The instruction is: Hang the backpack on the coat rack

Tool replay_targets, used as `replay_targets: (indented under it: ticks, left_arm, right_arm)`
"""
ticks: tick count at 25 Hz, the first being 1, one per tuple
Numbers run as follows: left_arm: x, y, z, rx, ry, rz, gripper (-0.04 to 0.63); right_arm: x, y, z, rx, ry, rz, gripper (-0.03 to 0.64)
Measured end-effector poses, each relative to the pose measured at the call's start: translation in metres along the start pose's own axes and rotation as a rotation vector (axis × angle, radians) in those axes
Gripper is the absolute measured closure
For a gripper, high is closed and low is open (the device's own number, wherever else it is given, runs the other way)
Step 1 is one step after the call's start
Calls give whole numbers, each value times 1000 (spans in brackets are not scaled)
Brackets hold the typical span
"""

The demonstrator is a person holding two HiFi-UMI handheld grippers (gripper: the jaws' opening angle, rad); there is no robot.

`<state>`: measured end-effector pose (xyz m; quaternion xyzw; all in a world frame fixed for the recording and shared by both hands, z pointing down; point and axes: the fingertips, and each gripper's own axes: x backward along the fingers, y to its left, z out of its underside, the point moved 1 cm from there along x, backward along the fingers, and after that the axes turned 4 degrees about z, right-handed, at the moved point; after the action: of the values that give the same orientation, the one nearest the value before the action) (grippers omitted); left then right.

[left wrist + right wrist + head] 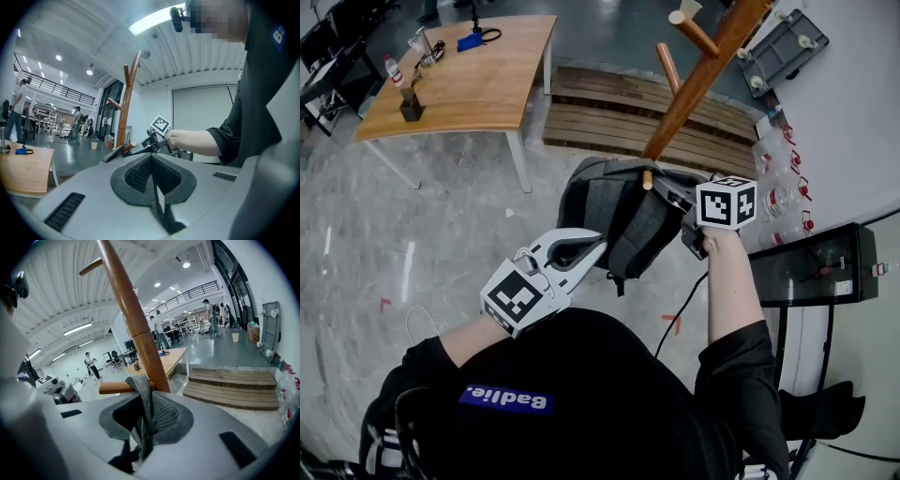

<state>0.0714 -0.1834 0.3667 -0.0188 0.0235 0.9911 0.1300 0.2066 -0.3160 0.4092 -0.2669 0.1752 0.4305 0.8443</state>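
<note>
The grey and black backpack (619, 220) hangs against the slanting wooden coat rack pole (703, 75), just under a short peg (647, 178). My right gripper (682, 208) is at the bag's top right. In the right gripper view it (147, 416) is shut on the bag's grey handle loop (143, 394), which lies draped over the peg (115, 387) beside the pole (136, 329). My left gripper (596, 247) sits at the bag's lower left. In the left gripper view it (152, 171) is shut on a thin black strap (158, 199).
A wooden table (478, 75) stands at the far left and low wooden steps (609, 122) lie behind the rack. A grey dolly (783, 47) leans at the top right. A black cabinet (816, 267) stands on the right. People (75, 123) stand far off.
</note>
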Motion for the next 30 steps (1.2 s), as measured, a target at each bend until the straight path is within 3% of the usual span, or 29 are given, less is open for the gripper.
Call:
replay_targets:
  ticks: [4,9,12,19,25,30]
  left_arm:
    - [1,-4,3,0,13,-25,586]
    - [1,-18,14,10,39,-79,586]
    - [3,-36,23,33,66,-92,586]
    - [21,-56,22,19,67,-78,586]
    - [62,-72,10,-3,32,-11,586]
    - [107,-85,9,-9,13,49,586]
  right_arm:
    - [-2,0,1,85,-34,35,552]
    - [2,2,3,313,-103,164,551]
    - [11,6,6,365,-125,202,549]
    - [44,35,25,338,-183,254,548]
    - [63,107,58,246,-244,272,548]
    - [67,174,78,232,-294,296,549]
